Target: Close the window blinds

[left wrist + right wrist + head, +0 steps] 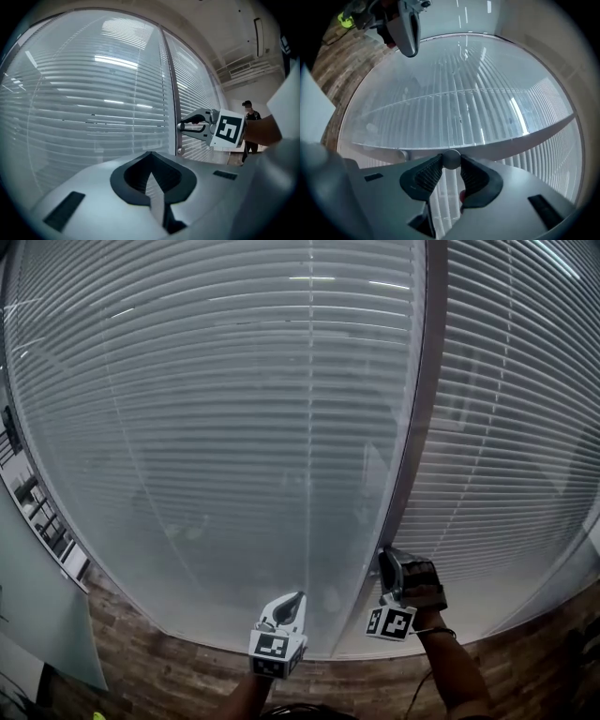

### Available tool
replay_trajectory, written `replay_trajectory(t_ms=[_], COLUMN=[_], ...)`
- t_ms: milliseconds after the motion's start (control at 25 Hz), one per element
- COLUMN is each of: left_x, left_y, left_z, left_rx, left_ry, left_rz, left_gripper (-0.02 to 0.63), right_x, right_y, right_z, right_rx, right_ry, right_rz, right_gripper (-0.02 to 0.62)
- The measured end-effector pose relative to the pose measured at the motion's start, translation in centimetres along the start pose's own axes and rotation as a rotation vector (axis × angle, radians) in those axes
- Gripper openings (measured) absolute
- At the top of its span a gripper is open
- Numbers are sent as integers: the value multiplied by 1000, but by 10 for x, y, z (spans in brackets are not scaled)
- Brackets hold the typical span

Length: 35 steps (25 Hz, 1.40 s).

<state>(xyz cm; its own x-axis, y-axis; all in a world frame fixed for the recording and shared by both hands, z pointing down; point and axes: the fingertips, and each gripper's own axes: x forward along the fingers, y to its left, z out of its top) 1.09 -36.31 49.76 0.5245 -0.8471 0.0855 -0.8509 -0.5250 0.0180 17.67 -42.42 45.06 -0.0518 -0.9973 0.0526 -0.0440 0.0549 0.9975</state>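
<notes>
Clamping gripper: right gripper, its jaws pressed on a small round knob at the window post.
Left gripper: jaws together, nothing between them, held near the blinds, left of the post.
Window blinds: slats hang across both panes, either side of the post, ahead of both grippers.

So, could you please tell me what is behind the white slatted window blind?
Only dim grey haze shows through the white slatted window blind; its nearly shut slats cover whatever lies beyond.
</notes>
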Motion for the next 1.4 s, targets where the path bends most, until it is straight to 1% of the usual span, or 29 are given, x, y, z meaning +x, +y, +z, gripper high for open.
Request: replay_trajectory(t_ms=[80, 200, 280, 360, 480, 720, 800, 880, 960, 1040, 1200, 1320, 1400], left_x=[1, 0, -1, -2, -3, -8, -8, -9, -9, -8, -9, -10, -11], left_y=[-1, -2, -2, -1, 0, 3, 5, 5, 3, 1, 3, 6, 7], left_z=[0, 3, 5, 4, 2, -3, -6, -7, -6, -6, -6, -5, -5], left_rx=[-3, -7, -7, -5, 0, -12, -7, -4, -7, -7, -9, -10, -10], left_ry=[1, -2, 0, 5, 6, 16, 20, 22, 17, 16, 17, 14, 13], left_rz=[-1, 6, 14, 17, 17, 25, 25, 25, 23, 21, 24, 32, 37], left_gripper=[0, 0, 0, 0, 0, 0, 0, 0, 0, 0, 0, 0, 0], right_x=[1, 1, 1, 1, 1, -8, -5, -2, 0, 0, 0, 0, 0], right_y=[0, 0, -1, -1, -1, -8, -10, -10, -11, -13, -13, -14, -14], right_z=[0, 0, -1, -3, -1, 3, -2, -7, -12, -14, -14, -12, -10], right_rx=[-29, -7, 44, 138, 360, 916, 1081, 1226, 1334, 1391, 1385, 1339, 1270], right_ry=[-5, -9, -7, 5, 8, -61, -74, -64, -59, -71, -80, -89, -89], right_rz=[2, 3, -12, -23, -11, 7, -1, -1, -1, -11, -22, -17, -20], right_gripper=[127, 127, 127, 129, 129, 155, 155, 155, 153, 137, 129, 129, 129])
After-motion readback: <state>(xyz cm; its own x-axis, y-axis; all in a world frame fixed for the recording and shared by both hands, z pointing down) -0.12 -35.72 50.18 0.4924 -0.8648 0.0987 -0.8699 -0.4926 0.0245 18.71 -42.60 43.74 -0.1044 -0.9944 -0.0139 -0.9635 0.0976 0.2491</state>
